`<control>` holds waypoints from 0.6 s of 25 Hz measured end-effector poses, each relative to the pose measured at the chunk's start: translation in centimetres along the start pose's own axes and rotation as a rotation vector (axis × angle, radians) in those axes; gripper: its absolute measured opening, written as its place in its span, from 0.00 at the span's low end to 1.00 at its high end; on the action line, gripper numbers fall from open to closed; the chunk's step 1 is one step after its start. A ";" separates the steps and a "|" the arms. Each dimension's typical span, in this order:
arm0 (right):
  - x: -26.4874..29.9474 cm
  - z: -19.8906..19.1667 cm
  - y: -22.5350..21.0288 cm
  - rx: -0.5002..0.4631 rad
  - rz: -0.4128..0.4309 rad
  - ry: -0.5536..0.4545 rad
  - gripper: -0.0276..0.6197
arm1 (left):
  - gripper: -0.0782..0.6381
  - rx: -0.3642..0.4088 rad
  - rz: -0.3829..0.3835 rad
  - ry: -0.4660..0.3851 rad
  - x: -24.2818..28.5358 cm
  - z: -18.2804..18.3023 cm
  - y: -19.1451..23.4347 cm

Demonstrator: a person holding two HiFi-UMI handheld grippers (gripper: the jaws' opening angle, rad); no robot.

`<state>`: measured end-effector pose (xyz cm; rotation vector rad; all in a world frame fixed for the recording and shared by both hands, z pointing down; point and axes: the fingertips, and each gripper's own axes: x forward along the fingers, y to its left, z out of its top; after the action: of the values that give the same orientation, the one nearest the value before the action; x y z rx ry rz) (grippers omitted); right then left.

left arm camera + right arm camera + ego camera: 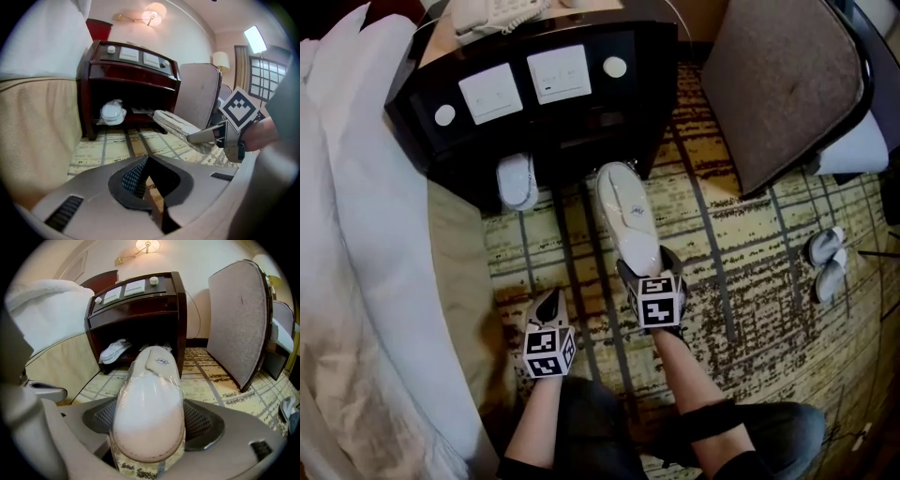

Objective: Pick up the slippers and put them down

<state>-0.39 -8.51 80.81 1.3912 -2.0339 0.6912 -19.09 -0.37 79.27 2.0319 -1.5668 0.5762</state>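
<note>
A pair of white slippers in clear plastic wrap (pixel 628 217) hangs above the patterned carpet in front of the dark nightstand (pixel 534 112). My right gripper (pixel 649 270) is shut on its near end. In the right gripper view the wrapped slippers (pixel 150 408) fill the space between the jaws of the right gripper (pixel 149 430) and point toward the nightstand. A second wrapped white bundle (pixel 517 180) lies in the nightstand's low shelf, also seen as the bundle (pixel 113 111). My left gripper (pixel 549 307) hovers lower left over the carpet, shut and empty (pixel 147 180).
A bed with white bedding (pixel 356 234) runs along the left. A padded chair (pixel 783 84) stands at the upper right. Another pair of slippers (pixel 827 262) lies on the carpet at the far right. A phone (pixel 497 14) sits on the nightstand top.
</note>
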 end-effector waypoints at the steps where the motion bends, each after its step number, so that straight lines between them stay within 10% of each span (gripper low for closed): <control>1: 0.0 0.7 0.1 -0.005 0.002 -0.003 0.72 | 0.11 -0.001 0.001 -0.003 0.0 0.3 0.1; 15: 6.7 10.6 1.3 -0.044 0.016 -0.021 0.72 | 0.11 0.033 0.010 -0.038 2.2 4.5 1.7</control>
<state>-5.40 -19.76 77.97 1.3637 -2.0665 0.6375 -20.11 -5.25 77.32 2.0720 -1.6006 0.5734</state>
